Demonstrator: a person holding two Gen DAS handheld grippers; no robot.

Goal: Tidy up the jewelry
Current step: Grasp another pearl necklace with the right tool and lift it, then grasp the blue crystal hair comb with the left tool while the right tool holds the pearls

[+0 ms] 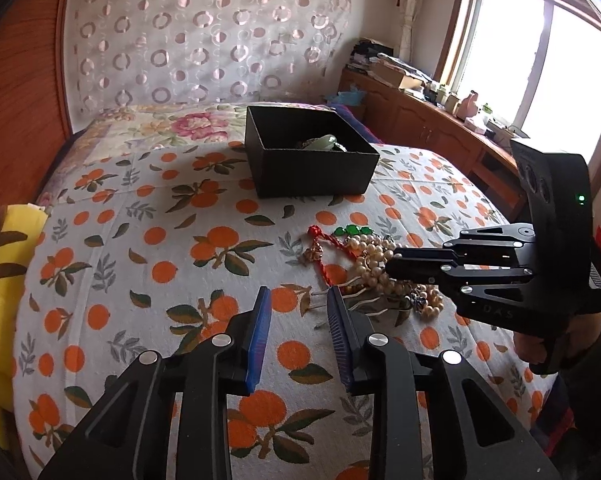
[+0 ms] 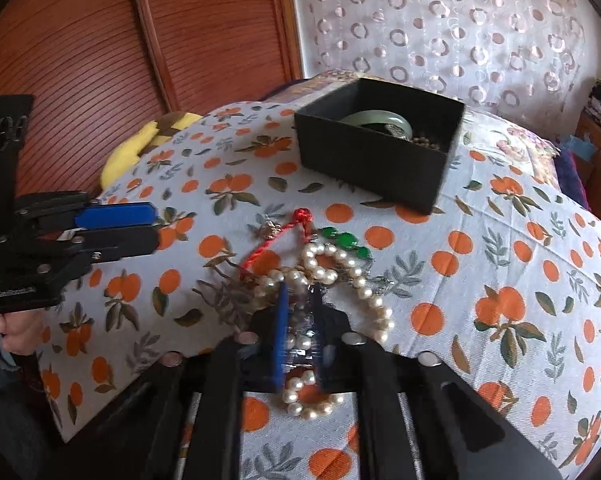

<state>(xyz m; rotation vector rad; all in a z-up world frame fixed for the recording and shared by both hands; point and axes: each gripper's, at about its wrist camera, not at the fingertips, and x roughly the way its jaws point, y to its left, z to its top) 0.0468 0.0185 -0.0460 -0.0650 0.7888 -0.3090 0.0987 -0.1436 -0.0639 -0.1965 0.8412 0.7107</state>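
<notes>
Black card forms the open box (image 1: 311, 160) standing on the orange-printed bedspread (image 1: 148, 248); it serves here as the landmark. Inside it lies a pale green bangle (image 2: 374, 120), leaning against the wall nearer the headboard curtain, and beside the bangle sits a dark beaded piece (image 2: 428, 142) in the corner. What else the box holds cannot be made out.

On the near side of the box, well apart from it, lies the jewelry heap (image 1: 380, 268): a pearl necklace (image 2: 356, 276) in loops, a red cord (image 2: 278, 240) with a knot at the end pointing toward the box, a string of green stones (image 2: 346, 240) on the edge of the heap closest to the box, and a small gold-toned charm (image 1: 312, 255) beside the cord.

The right claw (image 2: 300, 320) is down in the heap on the side farthest from the box, its blue-padded fingers (image 2: 280, 332) drawn close around a strand of the pearl necklace, with pearls showing between and below them; the frame is blurred there, so how firm the grip is cannot be told.

The left claw (image 1: 298, 320) hangs above the bedspread, near the heap on its side away from the box, jaws apart with nothing between them.

A yellow plush toy (image 1: 0, 272) lies at the bed's edge, far from the box.
</notes>
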